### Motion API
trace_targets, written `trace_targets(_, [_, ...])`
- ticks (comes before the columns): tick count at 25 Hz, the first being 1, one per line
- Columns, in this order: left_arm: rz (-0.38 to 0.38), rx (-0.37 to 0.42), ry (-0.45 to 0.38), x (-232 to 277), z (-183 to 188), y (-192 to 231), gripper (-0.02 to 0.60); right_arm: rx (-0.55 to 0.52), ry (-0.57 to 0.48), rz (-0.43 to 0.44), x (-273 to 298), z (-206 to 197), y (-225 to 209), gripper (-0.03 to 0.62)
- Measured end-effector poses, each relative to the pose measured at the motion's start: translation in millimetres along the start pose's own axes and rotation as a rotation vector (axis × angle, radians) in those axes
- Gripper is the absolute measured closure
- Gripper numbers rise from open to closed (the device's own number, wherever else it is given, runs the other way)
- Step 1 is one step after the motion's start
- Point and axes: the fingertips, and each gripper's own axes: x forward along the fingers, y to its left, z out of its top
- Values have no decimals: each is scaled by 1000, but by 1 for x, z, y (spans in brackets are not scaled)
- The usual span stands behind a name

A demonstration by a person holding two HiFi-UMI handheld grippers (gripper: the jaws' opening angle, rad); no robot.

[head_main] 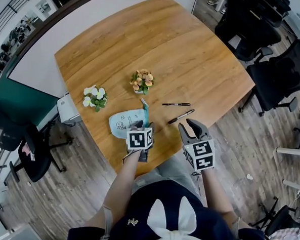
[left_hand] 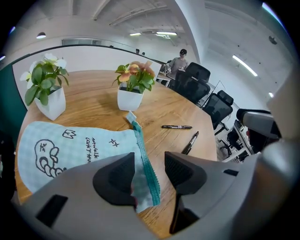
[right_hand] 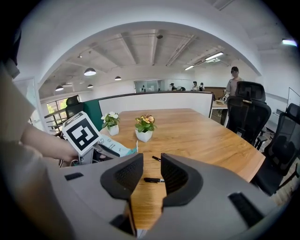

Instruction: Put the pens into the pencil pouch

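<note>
Pens: two black ones on the desk (head_main: 194, 59). The nearer pen (head_main: 180, 116) slants from 8 to 2 o'clock. The far pen (head_main: 176, 104) runs 9 to 3.
Pouch (head_main: 125, 121): flat, at 9 o'clock from the pens.
Right claw (right_hand: 151, 176): closest; the nearer pen is at its 11 o'clock. Jaws a little apart, empty.
Left claw (left_hand: 149, 171): jaws apart around the pouch's zip edge, maybe touching it.
Next: probably the right claw turns across the nearer pen.

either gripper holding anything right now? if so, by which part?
Nothing is clamped. The left gripper has its jaws apart around the near zipper corner of the pencil pouch. The right gripper is open and empty.
</note>
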Motion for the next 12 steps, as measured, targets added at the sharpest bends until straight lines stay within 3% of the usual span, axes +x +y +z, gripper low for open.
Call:
trace_targets(6, [69,10,33,7,-6,15,454,-7,33,37,12,-7,7,470])
trace_targets(12, [26,13,41,7,-6,13,501,-6,50,65,19,-11,13,467])
